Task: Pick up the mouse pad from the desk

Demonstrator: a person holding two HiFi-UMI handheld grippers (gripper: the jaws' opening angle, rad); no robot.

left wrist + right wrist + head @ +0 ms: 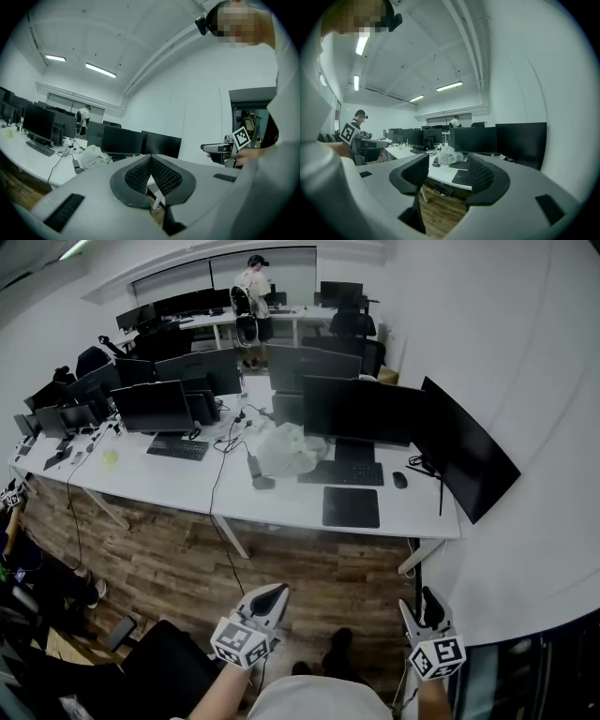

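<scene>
The mouse pad (351, 506) is a dark rectangle lying flat on the white desk (281, 502), near its front edge and just in front of a keyboard. Both grippers hang low over the wooden floor, well short of the desk. My left gripper (275, 592) is shut, its ribbed pads meeting at the tip (150, 158) with nothing between them. My right gripper (419, 604) is open and empty. In the right gripper view, the mouse pad (461, 177) shows through the gap between its jaws (447, 161), still far off.
A keyboard (342, 473), a mouse (400, 480) and a crumpled white bag (286, 448) lie by the pad, with dark monitors (361, 411) behind and at the right end. A black office chair (159, 671) stands at my lower left. A person (253, 287) stands at the far desks.
</scene>
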